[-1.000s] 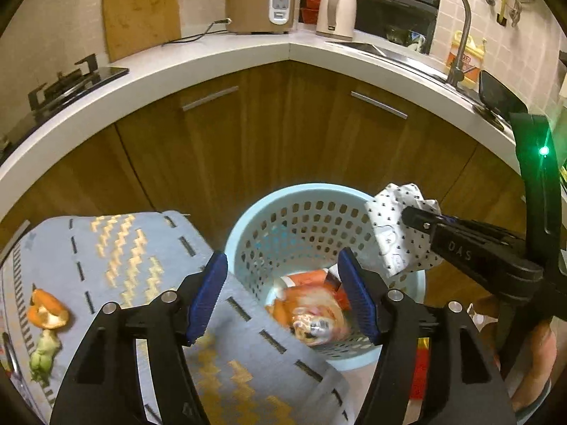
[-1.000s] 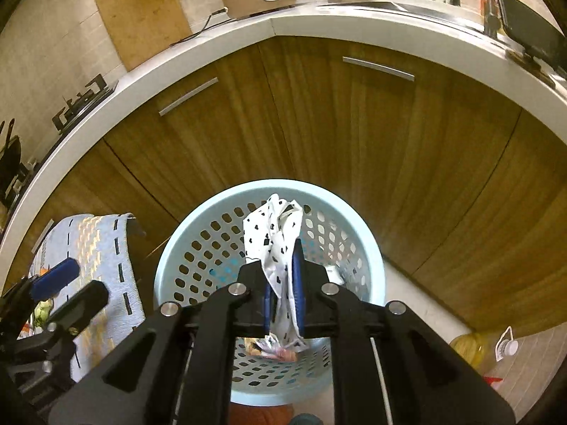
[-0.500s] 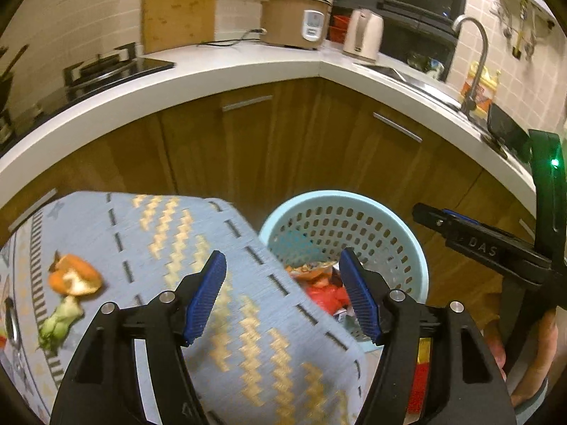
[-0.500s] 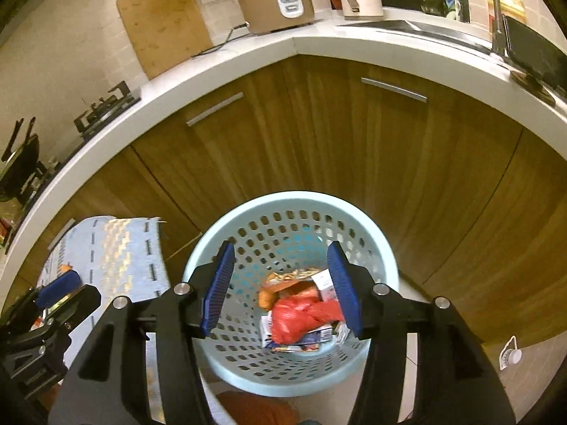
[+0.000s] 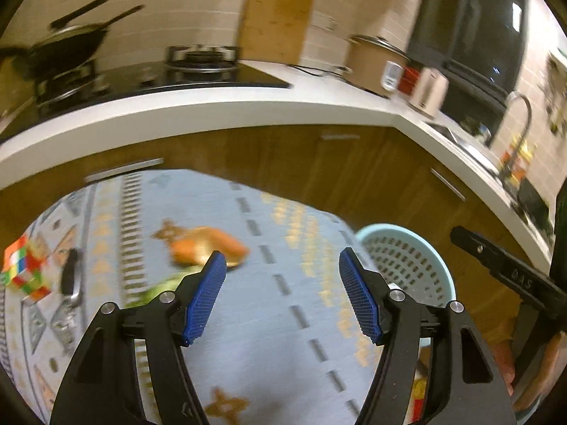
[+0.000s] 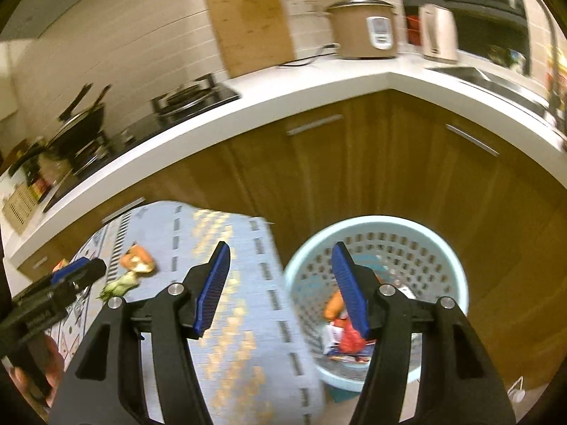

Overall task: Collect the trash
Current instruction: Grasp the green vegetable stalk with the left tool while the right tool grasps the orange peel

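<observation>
A light blue perforated basket (image 6: 443, 248) stands on the floor beside the table and holds wrappers and other trash (image 6: 345, 340). It also shows in the left wrist view (image 5: 404, 258). An orange peel (image 5: 209, 248) and a green scrap (image 5: 159, 290) lie on the blue patterned tablecloth (image 5: 283, 336); both show in the right wrist view, the peel (image 6: 136, 258) and the scrap (image 6: 118, 285). My left gripper (image 5: 281, 297) is open and empty above the cloth, just right of the peel. My right gripper (image 6: 280, 288) is open and empty over the table edge by the basket.
A colourful puzzle cube (image 5: 24, 271) and a dark-handled tool (image 5: 71, 279) lie at the cloth's left. Wooden cabinets (image 6: 354, 163) under a white counter (image 6: 319, 95) curve behind the basket. A stove with a wok (image 5: 71, 46), rice cooker (image 6: 365, 28) and kettle (image 6: 437, 33) stand on the counter.
My right gripper opened and dropped the dotted cloth scrap into the basket, then swung left. My left gripper swung left from the basket to over the cloth near the peel.
</observation>
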Demonstrator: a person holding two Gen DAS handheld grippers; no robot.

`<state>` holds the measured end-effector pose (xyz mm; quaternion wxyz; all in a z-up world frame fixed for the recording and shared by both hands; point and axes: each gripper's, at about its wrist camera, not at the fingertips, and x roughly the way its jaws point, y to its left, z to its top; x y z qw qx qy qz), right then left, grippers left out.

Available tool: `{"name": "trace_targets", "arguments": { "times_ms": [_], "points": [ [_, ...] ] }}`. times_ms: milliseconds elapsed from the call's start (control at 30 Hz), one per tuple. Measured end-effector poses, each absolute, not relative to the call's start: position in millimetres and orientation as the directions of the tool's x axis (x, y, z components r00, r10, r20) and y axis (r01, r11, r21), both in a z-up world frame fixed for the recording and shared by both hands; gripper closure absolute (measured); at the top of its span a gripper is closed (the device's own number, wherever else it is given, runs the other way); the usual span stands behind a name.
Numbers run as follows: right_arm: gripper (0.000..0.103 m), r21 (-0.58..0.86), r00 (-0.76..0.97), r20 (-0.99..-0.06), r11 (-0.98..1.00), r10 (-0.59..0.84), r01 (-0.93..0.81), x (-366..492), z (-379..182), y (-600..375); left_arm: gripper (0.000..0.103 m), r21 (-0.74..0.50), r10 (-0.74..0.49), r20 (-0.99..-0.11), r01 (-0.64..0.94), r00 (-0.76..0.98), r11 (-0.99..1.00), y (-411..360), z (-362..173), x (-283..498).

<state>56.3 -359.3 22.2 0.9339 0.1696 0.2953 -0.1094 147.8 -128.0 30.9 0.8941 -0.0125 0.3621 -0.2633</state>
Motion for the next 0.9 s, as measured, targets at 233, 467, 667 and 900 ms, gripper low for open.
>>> {"name": "trace_targets", "arguments": {
  "times_ms": [233, 467, 667, 900],
  "points": [
    [0.046, 0.217, 0.809, -0.587, 0.956, -0.033, 0.197, 82.3, 18.0, -299.4, 0.039, -0.188, -0.394, -0.648, 0.364, 0.652, 0.912, -67.0, 25.0, 162.3],
    [0.046, 0.207, 0.782, -0.623, 0.97, 0.032, 0.125, 113.5, -20.0, -251.0, 0.03, -0.085, -0.306, -0.712, 0.355, 0.632, 0.931, -46.2, -11.1, 175.9],
    [0.046, 0.167, 0.74, -0.671, 0.981, 0.039, 0.1, 128.4, -45.2, -232.8, 0.03, -0.009, -0.272, -0.761, 0.411, 0.589, 0.912, -59.2, -42.8, 185.7],
    [0.046, 0.159, 0.72, -0.693, 0.983, 0.044, 0.092, 137.7, -52.8, -232.0, 0.032, -0.01, -0.29, -0.784, 0.456, 0.549, 0.89, -76.5, -60.6, 208.6]
  ]
}}
